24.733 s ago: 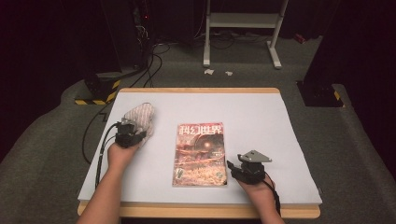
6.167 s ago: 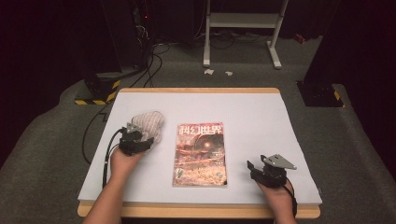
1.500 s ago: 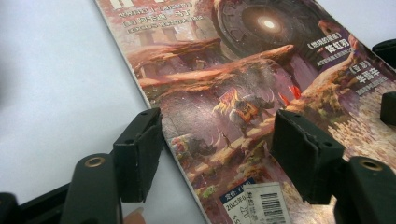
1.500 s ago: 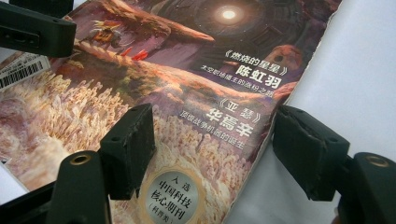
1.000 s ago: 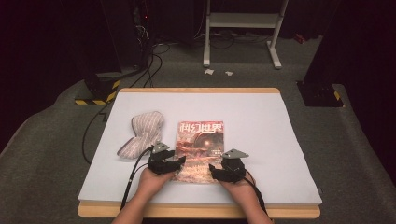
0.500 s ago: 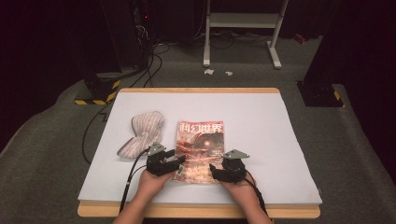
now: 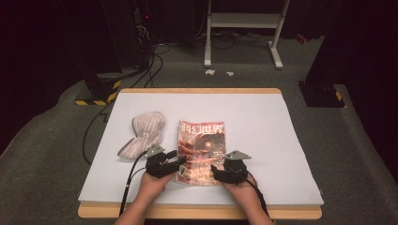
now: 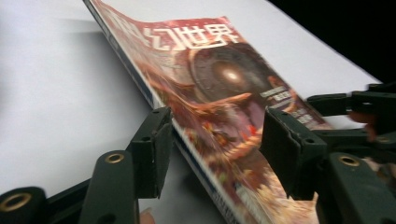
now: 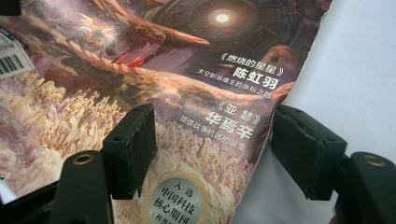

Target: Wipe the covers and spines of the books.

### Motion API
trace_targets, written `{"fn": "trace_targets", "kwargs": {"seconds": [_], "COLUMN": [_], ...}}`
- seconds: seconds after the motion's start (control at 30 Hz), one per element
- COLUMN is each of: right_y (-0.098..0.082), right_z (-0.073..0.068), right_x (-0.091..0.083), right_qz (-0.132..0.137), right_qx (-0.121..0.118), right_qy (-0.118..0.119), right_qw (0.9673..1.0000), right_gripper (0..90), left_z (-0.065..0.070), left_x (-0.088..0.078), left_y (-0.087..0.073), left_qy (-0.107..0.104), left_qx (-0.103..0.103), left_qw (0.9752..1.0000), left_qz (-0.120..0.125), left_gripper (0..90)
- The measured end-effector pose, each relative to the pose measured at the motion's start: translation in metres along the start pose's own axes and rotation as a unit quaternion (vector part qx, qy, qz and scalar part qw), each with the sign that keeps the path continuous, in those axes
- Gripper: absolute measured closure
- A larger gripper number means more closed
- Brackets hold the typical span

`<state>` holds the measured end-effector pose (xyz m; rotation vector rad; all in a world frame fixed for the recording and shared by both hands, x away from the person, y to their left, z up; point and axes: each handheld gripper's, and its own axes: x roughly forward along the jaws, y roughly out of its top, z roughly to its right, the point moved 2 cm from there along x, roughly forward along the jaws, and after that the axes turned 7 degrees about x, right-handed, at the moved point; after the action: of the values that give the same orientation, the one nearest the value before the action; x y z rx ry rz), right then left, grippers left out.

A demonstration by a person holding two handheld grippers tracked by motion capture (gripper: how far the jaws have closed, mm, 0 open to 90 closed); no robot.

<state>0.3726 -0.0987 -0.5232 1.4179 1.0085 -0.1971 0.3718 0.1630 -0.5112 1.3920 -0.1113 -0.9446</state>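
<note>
A magazine [image 7: 201,149] with a red-brown cover lies in the middle of the white table [image 7: 263,122]. My left gripper [image 7: 179,162] is at its near left corner. In the left gripper view the jaws [image 8: 217,126] straddle the magazine [image 8: 219,88]'s spine, one pad against the spine edge, the other just over the cover; they have just been closing. My right gripper [image 7: 214,169] is at the near right corner. In the right gripper view it [image 9: 212,121] stands open across the magazine [image 9: 177,79]'s right edge, one jaw over the cover, the other over the bare table.
A striped cloth pouch [image 7: 143,137] lies left of the magazine, close behind my left gripper. The table's wooden front edge [image 7: 197,212] runs under the forearms. Cables [image 7: 94,126] hang off the left side; a white stand [image 7: 244,28] is on the floor behind.
Both hands have come in from the table's sides to the magazine's near corners. Over the last second the left gripper shifted slightly at the spine and its jaws narrowed; the right stayed put.
</note>
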Motion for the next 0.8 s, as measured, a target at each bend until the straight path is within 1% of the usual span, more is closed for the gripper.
{"fn": "trace_targets", "kwargs": {"seconds": [0.03,0.07,0.1,0.13,0.17,0.2,0.27,0.33,0.43,0.53,0.6,0.67,0.73,0.77,0.8], "right_y": [0.0,0.0,0.0,0.0,-0.001,-0.001,-0.001,-0.001,-0.001,-0.001,-0.001,-0.002,-0.003,-0.003,-0.003], "right_z": [0.0,0.001,0.001,0.001,0.0,0.0,0.0,0.001,0.002,0.002,0.003,0.004,0.003,0.003,0.004], "right_x": [0.0,0.0,0.0,0.0,0.0,0.0,-0.001,-0.001,-0.001,-0.001,-0.002,-0.004,-0.005,-0.005,-0.005], "right_qz": [0.0,0.001,0.001,0.001,0.001,0.002,0.002,0.002,0.002,0.002,0.0,-0.001,-0.002,-0.003,-0.002], "right_qx": [0.001,0.002,0.001,0.001,-0.002,-0.005,-0.002,-0.002,-0.002,0.0,-0.001,0.0,0.003,0.003,0.001], "right_qy": [-0.001,0.0,0.0,0.002,0.004,0.003,0.005,0.006,0.01,0.011,0.013,0.016,0.017,0.018,0.018], "right_qw": [1.0,1.0,1.0,1.0,1.0,1.0,1.0,1.0,0.9999,0.9999,0.9999,0.9999,0.9999,0.9998,0.9998], "right_gripper": [31.2,31.2,31.3,32.1,32.2,32.2,32.2,32.3,32.8,33.3,33.4,33.6,33.6,33.8,33.8], "left_z": [0.005,0.005,0.01,0.013,0.016,0.018,0.018,0.016,0.014,0.014,0.017,0.018,0.021,0.021,0.023], "left_x": [-0.001,-0.001,0.001,0.005,0.007,0.008,0.006,0.003,0.001,0.0,-0.004,-0.008,-0.01,-0.01,-0.011], "left_y": [-0.001,-0.001,0.0,-0.001,-0.002,-0.002,0.0,0.001,0.001,0.0,-0.003,-0.007,-0.012,-0.012,-0.016], "left_qy": [-0.014,-0.014,-0.019,-0.038,-0.03,-0.024,-0.025,-0.016,-0.012,-0.011,-0.008,-0.01,-0.005,-0.005,-0.003], "left_qx": [0.002,0.002,0.012,0.009,0.021,0.026,0.029,0.036,0.037,0.04,0.048,0.051,0.055,0.055,0.057], "left_qw": [0.9999,0.9999,0.9997,0.999,0.999,0.999,0.999,0.9989,0.999,0.9988,0.9984,0.9982,0.998,0.998,0.9978], "left_qz": [0.0,0.0,-0.01,-0.022,-0.026,-0.026,-0.024,-0.023,-0.024,-0.025,-0.028,-0.029,-0.03,-0.03,-0.034], "left_gripper": [45.0,45.2,46.6,48.4,47.5,47.7,47.3,47.3,47.2,46.6,45.7,45.3,45.1,45.1,44.9]}}
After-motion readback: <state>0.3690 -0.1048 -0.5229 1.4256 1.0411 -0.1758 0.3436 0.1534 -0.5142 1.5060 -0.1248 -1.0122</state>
